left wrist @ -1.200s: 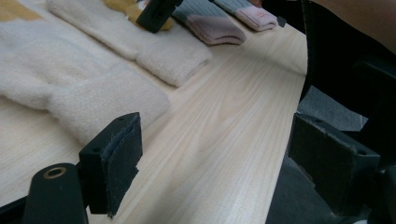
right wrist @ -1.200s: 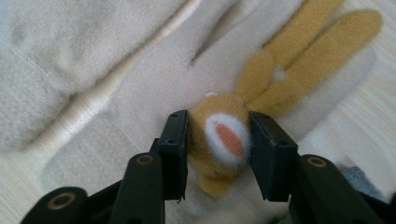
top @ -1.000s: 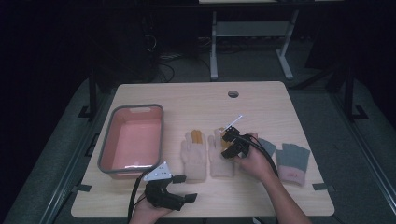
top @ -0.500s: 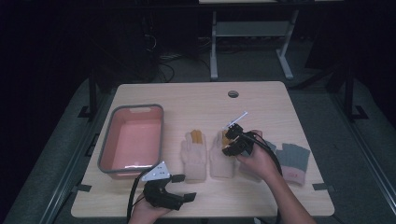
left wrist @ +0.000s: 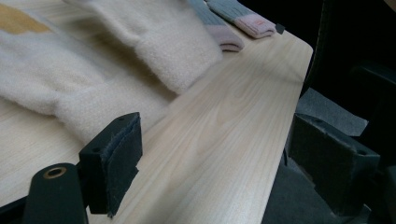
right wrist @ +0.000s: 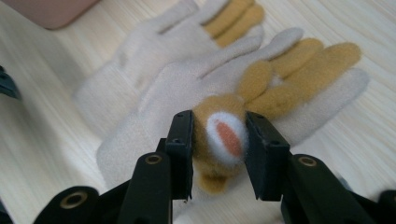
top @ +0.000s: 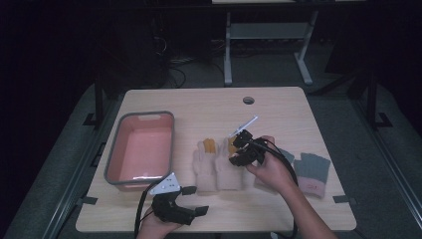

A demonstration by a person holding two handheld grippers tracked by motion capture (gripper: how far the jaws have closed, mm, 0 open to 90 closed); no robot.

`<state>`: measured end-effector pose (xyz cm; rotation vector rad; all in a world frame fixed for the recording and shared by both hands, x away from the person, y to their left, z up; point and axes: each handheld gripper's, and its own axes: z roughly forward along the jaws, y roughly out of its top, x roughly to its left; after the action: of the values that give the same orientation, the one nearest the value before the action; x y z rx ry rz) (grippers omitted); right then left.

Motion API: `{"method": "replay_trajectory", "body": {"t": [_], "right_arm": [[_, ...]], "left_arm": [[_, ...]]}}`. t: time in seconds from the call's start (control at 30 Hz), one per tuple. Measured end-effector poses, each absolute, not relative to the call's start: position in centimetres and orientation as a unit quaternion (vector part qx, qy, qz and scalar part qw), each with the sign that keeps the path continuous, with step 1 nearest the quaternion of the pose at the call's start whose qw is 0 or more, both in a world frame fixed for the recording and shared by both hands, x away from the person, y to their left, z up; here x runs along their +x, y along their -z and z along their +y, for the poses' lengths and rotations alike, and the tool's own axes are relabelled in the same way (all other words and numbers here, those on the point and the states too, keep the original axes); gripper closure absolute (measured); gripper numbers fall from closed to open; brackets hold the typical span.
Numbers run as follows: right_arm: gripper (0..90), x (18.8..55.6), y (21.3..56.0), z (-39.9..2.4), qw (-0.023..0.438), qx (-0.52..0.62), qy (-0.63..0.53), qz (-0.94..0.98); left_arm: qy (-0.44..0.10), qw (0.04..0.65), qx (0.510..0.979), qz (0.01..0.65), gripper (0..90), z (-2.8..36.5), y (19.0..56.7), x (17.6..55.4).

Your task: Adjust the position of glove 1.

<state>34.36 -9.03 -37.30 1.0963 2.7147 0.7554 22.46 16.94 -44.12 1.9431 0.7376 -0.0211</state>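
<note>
Left tool [top: 191, 211] at near table [top: 278, 104] edge, held low in left hand [top: 152, 229], pointing right. Jaws wide apart, nothing between; in left gripper view only bare wood and table edge in the gap, cream cuffs just beyond.

Right tool [right wrist: 218, 144] above middle of table, held in right hand [top: 271, 169], forearm coming in from bottom right. Jaws clamped on orange fuzzy bit [right wrist: 219, 140] with white patch and reddish centre, sitting at the right cream glove's [right wrist: 187, 98] palm; exact nature of that bit hard to tell. In high view tool directly over that glove, near its finger end.

Two cream gloves flat on table side by side, touching, fingers pointing away, cuffs toward near edge. Left cream glove [top: 204, 162] with orange middle fingers; right one same colouring, partly hidden by tool in high view.

Right of the hand: grey glove with pink cuff [top: 311, 172] flat on table, second grey glove [top: 286, 154] mostly hidden under hand and cable.

Left side: pink bin with grey rim [top: 142, 117], well apart from gloves, inside looks bare.

Farther back: round hole [top: 248, 100] in table near far edge. Beyond table, dark floor, metal frame legs [top: 228, 55], cables.
</note>
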Motion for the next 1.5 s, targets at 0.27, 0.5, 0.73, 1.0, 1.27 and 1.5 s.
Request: {"method": "replay_trajectory", "body": {"t": [0.27, 0.5, 0.73, 1.0, 1.27, 1.5], "right_arm": [[64.4, 34.5, 36.6, -6.6, 0.048, 0.337, -0.266, 0.902], [64.4, 35.2, 36.7, -4.5, 0.036, 0.328, -0.271, 0.904], [64.4, 36.1, 37.8, -2.7, 0.022, 0.325, -0.267, 0.907], [63.9, 36.9, 39.3, -2.5, 0.015, 0.333, -0.248, 0.909], [61.5, 37.3, 40.7, -2.8, 0.000, 0.345, -0.249, 0.905], [50.5, 37.3, 40.6, -2.9, -0.003, 0.342, -0.255, 0.905]], "left_arm": [[0.006, 0.510, 0.805, 0.305, 17.7, 17.1, 44.0, 22.4], [0.005, 0.511, 0.802, 0.309, 17.7, 17.2, 44.0, 22.4], [0.003, 0.508, 0.805, 0.306, 17.7, 17.5, 43.9, 22.4], [0.006, 0.511, 0.803, 0.306, 17.7, 16.9, 43.9, 22.3], [0.004, 0.509, 0.805, 0.304, 17.7, 17.1, 43.9, 22.4], [0.006, 0.510, 0.803, 0.308, 17.7, 17.0, 44.1, 22.4]]}}
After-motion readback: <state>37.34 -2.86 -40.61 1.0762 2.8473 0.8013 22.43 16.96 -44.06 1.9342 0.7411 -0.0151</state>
